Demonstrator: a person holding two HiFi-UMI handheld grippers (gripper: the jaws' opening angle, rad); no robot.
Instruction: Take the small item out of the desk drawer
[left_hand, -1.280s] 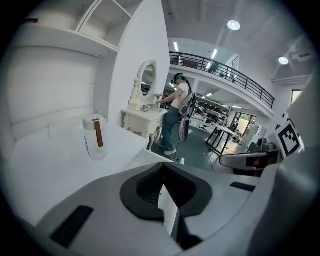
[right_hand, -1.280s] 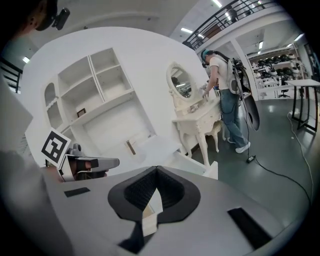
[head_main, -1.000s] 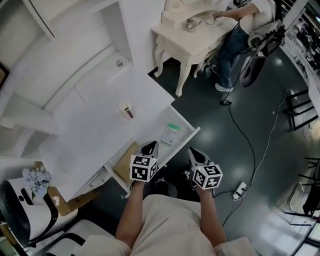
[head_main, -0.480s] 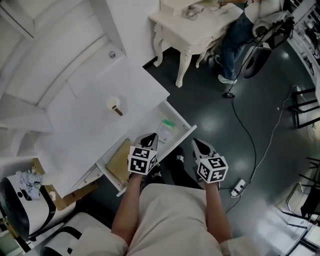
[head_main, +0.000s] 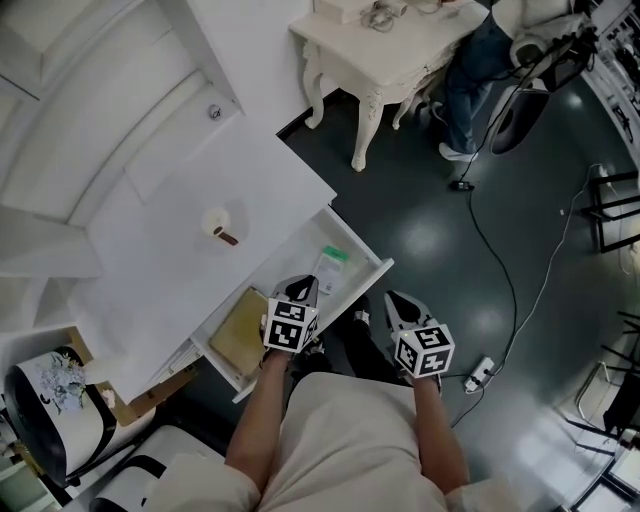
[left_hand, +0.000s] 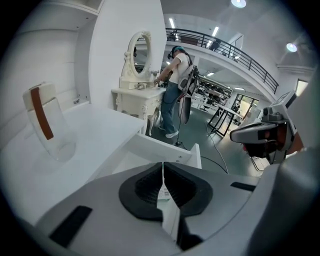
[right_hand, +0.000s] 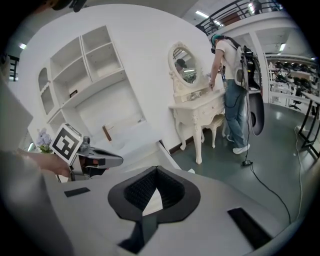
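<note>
At the left of the head view stands the white desk (head_main: 150, 250) with a clear tumbler (head_main: 217, 224) on its top. Its drawer (head_main: 362, 240) is pulled out toward the centre, and a flat tan pad (head_main: 240, 328) lies in its lower-left part. The left gripper (head_main: 301, 291) hovers over the drawer's middle, jaws clenched on nothing. Just right of it, in the drawer's upper-right end, lies the small item (head_main: 331, 268), a white packet with a green top edge. It looks light, thin, limp and probably slick; I'd pinch it by an edge. Further right, the right gripper (head_main: 397, 303) hangs beyond the drawer front, its jaws likewise closed and empty.
</note>
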